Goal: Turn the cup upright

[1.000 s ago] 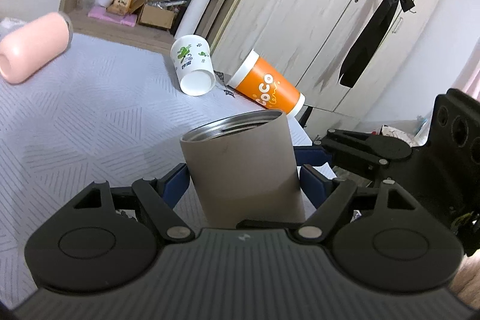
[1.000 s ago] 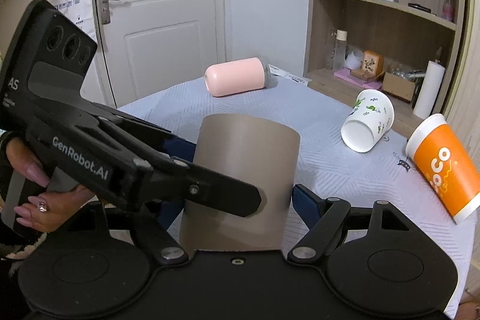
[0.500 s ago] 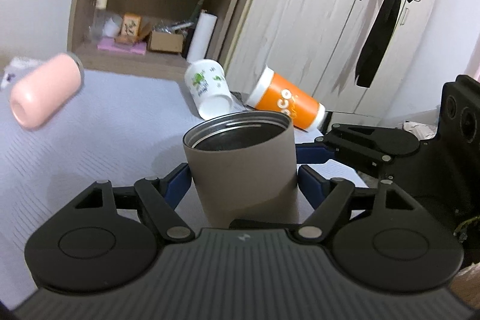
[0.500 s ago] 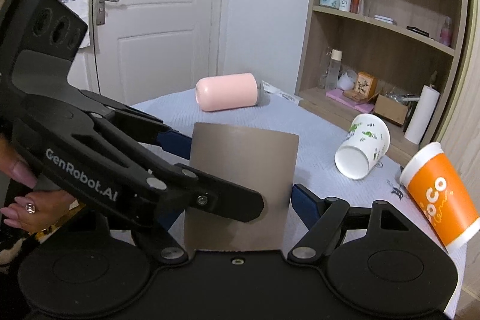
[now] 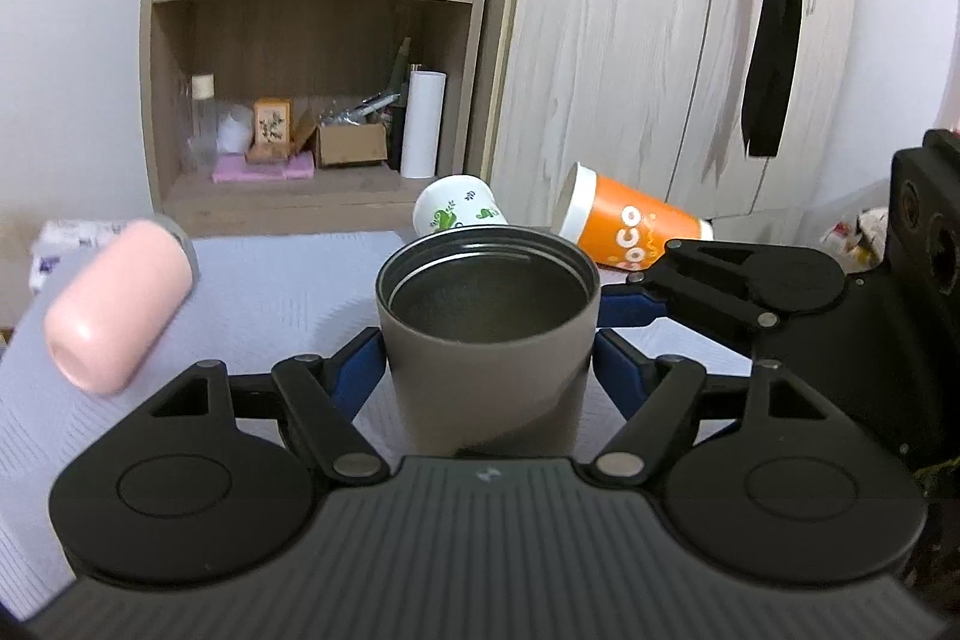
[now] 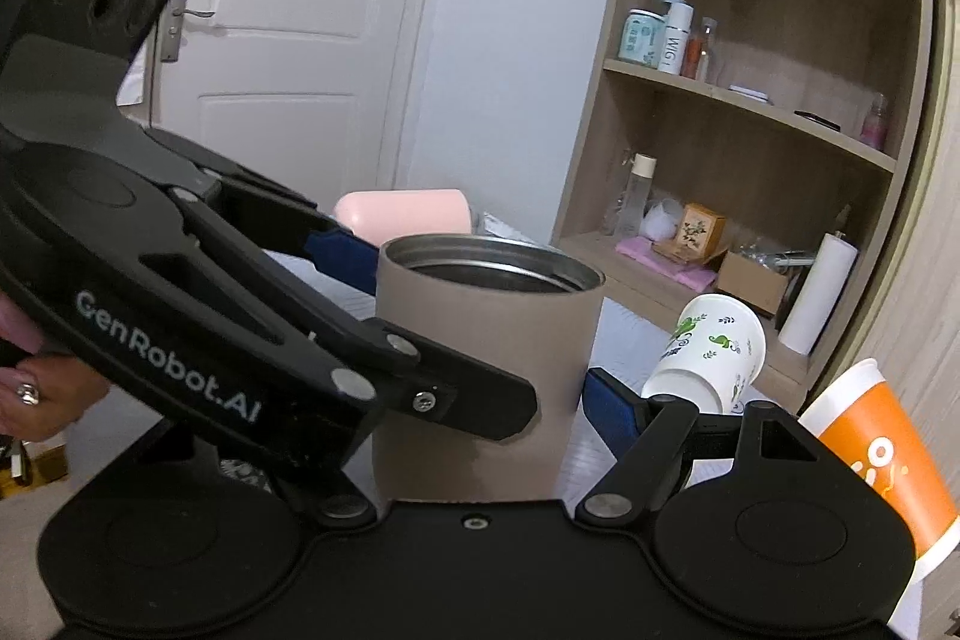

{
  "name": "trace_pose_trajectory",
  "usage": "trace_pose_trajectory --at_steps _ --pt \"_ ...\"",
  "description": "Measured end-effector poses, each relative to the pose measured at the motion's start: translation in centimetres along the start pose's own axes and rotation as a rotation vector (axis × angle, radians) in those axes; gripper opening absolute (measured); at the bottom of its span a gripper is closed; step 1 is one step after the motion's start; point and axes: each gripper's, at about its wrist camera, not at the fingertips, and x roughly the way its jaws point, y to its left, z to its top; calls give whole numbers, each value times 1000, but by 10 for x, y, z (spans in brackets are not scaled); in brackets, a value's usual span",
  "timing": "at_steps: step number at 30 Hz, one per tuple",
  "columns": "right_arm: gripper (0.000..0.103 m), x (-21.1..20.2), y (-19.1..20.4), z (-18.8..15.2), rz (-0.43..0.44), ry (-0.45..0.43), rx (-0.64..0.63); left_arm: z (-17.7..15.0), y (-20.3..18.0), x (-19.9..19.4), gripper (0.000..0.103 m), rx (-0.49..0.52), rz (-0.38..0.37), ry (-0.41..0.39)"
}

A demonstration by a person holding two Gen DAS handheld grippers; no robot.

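A taupe steel-lined cup (image 5: 487,340) stands mouth up between both grippers; it also shows in the right wrist view (image 6: 489,370). My left gripper (image 5: 487,370) is shut on its sides, blue pads against the wall. My right gripper (image 6: 480,388) holds the same cup from another side, its pads against the wall; the left gripper's body hides its left finger. Whether the cup's base touches the table is hidden.
On the grey-white table cloth (image 5: 270,280) lie a pink cup (image 5: 117,304), a white cup with green prints (image 5: 456,214) and an orange paper cup (image 5: 630,226), all on their sides. A wooden shelf (image 5: 312,88) and wardrobe doors (image 5: 660,58) stand behind.
Both grippers have tilted with the taupe cup so its open mouth now faces up and its steel inside shows. The cameras now look more level at the shelf.
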Motion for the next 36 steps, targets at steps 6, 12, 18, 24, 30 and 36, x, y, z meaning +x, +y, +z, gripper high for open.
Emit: trace_pose_trajectory --at_steps 6,12,18,24,30,36 --pt "81 6 -7 -1 5 -9 36 4 -2 3 75 32 3 -1" --pt "81 5 -8 -6 4 -26 54 0 -3 4 75 31 5 -23" --pt "87 -3 -1 -5 -30 -23 69 -1 -3 1 75 13 11 -31" --pt "88 -22 6 -7 -63 -39 71 -6 -2 -13 76 -34 15 -40" --pt "88 -37 16 -14 -93 -49 88 -8 -5 -30 76 -68 -6 -67" --pt "88 -51 21 -16 -125 -63 103 -5 -10 -48 76 -81 -5 -87"
